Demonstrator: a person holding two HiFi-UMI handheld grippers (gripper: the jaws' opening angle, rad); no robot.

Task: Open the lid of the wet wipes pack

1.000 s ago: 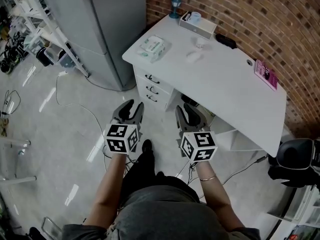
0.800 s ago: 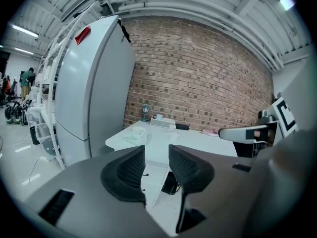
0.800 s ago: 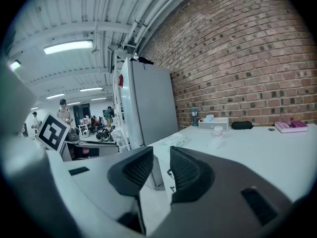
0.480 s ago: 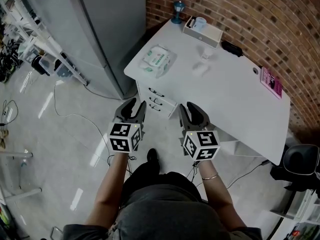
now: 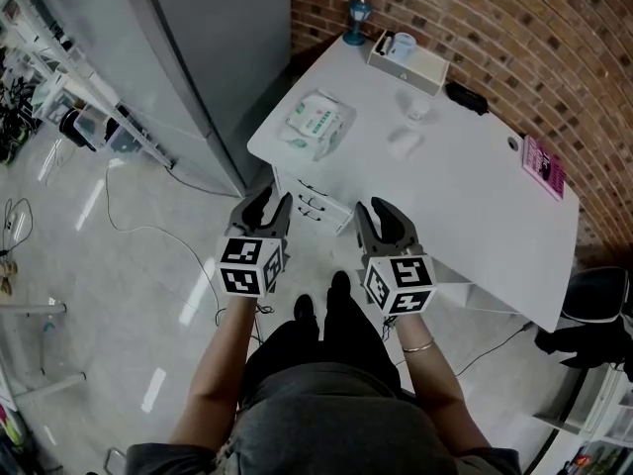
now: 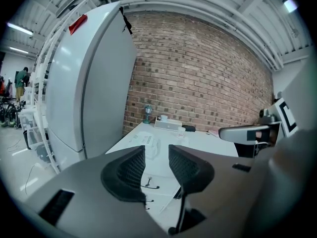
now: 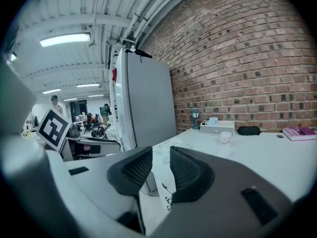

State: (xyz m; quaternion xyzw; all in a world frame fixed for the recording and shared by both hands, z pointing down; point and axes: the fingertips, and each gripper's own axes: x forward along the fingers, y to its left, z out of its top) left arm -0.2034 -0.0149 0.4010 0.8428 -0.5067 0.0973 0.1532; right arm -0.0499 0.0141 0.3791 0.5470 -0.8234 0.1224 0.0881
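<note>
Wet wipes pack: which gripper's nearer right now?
Left, narrowly. The left gripper is short of the desk, facing the corner where the wet wipes pack lies. The right gripper, empty jaws just opened further, is beside it, farther along the desk's front.

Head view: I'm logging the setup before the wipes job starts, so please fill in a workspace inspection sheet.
Surface: white desk, mostly bare.
Job's things: wet wipes pack near the desk's left corner, untouched.
Clutter: blue lamp, white box, small cup, black pouch, pink book along the wall side.
Grippers: left gripper and right gripper short of the desk, both open and empty; right jaws have just been opening.
Cables: cable across the floor.
Surroundings: fridge, brick wall.
</note>
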